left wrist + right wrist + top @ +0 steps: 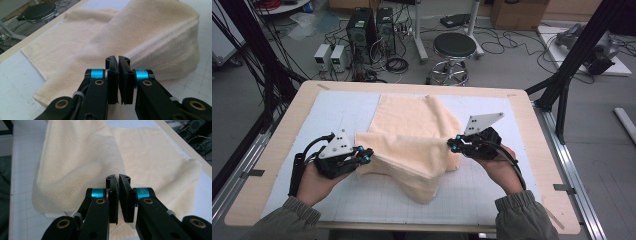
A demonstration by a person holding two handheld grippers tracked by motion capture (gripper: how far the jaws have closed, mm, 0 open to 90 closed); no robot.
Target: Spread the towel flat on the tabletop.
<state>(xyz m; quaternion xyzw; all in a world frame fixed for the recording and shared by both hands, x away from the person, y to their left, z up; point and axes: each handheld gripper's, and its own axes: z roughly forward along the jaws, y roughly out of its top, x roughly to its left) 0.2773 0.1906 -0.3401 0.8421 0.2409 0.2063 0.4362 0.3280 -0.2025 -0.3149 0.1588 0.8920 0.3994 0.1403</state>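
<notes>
My left fingers [368,154] and right fingers [453,145] are each clamped on a near edge of the cream towel [412,135], lifting it off the counter [282,150]. Thin pinches could slip, dropping the fold crooked.

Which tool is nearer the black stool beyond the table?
Right. The right tool grips the towel on the side below the stool; the left tool grips its opposite edge, farther away.
</notes>
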